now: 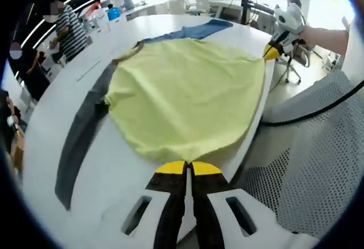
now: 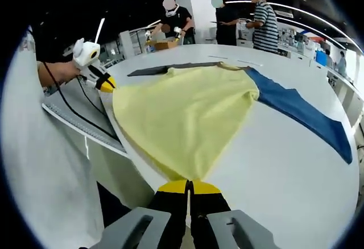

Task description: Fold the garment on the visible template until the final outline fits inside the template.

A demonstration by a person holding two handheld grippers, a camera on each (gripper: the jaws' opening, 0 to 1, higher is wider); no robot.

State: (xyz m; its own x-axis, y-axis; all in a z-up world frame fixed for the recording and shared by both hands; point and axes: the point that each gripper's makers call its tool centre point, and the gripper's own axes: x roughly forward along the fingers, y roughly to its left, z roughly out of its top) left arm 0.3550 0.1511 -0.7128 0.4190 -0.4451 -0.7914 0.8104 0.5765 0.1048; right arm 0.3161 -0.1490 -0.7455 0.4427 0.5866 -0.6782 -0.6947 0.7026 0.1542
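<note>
Left tool (image 1: 189, 168) and right tool (image 2: 189, 187) each clamped on yellow garment (image 1: 187, 95) corners, white table (image 1: 51, 141), gray strip (image 1: 79, 141), blue cloth (image 2: 301, 115) beside.

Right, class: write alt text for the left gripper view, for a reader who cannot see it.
A yellow garment lies spread on a white table, its near edge pinched by the left gripper, whose yellow-tipped fingers are closed. The right gripper, in a person's hand, holds the far corner. A grey strip and a blue strip lie beside the garment.
</note>
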